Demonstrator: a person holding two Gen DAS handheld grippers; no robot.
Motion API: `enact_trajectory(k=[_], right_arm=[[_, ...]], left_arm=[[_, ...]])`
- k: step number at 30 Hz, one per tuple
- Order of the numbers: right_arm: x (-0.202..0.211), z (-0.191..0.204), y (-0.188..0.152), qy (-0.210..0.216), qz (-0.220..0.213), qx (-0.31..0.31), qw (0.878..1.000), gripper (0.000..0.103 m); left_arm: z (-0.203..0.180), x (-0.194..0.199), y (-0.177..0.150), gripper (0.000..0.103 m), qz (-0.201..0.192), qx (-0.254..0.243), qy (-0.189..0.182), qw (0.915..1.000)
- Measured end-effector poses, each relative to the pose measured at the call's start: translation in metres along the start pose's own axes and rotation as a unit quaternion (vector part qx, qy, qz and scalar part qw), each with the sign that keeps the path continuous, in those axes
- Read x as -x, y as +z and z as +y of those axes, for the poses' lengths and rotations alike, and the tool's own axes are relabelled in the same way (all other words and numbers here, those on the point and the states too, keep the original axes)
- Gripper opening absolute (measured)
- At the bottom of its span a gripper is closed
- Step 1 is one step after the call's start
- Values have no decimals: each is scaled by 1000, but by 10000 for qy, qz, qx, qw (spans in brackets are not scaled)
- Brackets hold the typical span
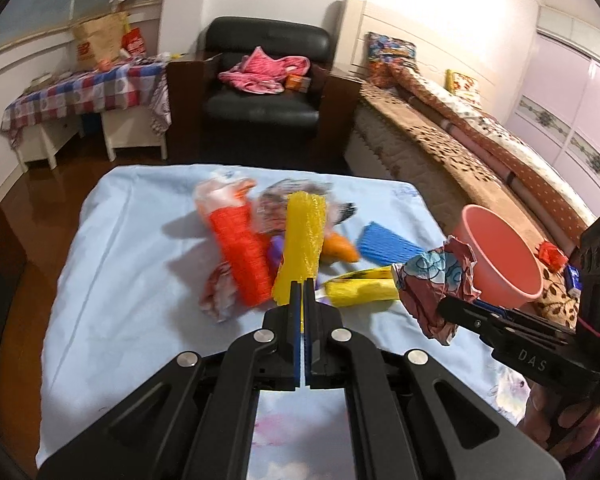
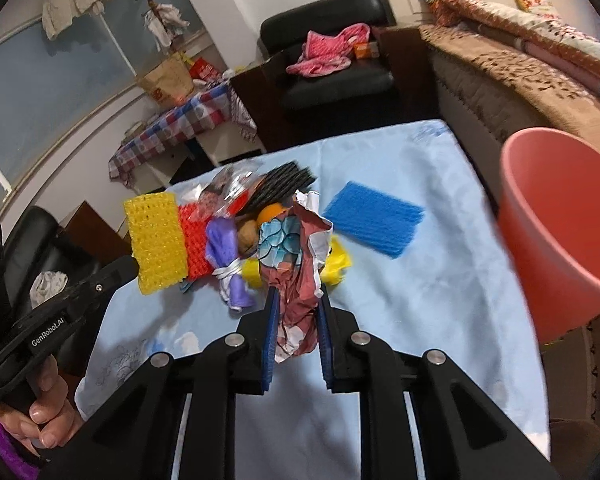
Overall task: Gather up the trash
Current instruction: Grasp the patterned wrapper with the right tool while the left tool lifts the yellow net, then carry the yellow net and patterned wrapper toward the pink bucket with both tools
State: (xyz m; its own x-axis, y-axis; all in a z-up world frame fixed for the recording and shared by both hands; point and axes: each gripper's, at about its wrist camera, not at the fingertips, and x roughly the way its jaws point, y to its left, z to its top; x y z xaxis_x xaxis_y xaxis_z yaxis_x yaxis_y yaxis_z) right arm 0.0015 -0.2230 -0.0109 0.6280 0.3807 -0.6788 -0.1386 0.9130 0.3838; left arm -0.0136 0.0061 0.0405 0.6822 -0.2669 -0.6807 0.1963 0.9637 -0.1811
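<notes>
left tongs (image 1: 302, 280): pressed together on the yellow mesh sleeve (image 1: 300, 240). It's pinched by its near end, so the rest sticks up over the pile.
right tongs (image 2: 296, 300): pinching a crumpled floral wrapper (image 2: 296, 264), held clear of the cloth, I'd guess ready to carry over.
pink bucket (image 2: 560, 232): sits off the bench's right edge, mouth facing the tongs, so a drop looks easy.
rest of the trash: red mesh sleeve (image 1: 244, 256) and other scraps are heaped mid-bench; the blue foam sheet (image 2: 374, 218) lies nearer the right edge.
hands: both tongs tilt down toward the bench (image 1: 120, 280). A hand (image 2: 46, 412) grips the left handle.
</notes>
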Motion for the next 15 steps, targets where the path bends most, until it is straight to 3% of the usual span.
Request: enact_trajectory(k=[9,15], right_arm=[[14,-20,3,-333,-111,-188,9992,17],[16,-23,0,-428,-94,-167,9989,17]], left_arm=[[-43,-27,10,0,142,-295,94,9994],[-50,-36,10,0,240,-329,273,9988]])
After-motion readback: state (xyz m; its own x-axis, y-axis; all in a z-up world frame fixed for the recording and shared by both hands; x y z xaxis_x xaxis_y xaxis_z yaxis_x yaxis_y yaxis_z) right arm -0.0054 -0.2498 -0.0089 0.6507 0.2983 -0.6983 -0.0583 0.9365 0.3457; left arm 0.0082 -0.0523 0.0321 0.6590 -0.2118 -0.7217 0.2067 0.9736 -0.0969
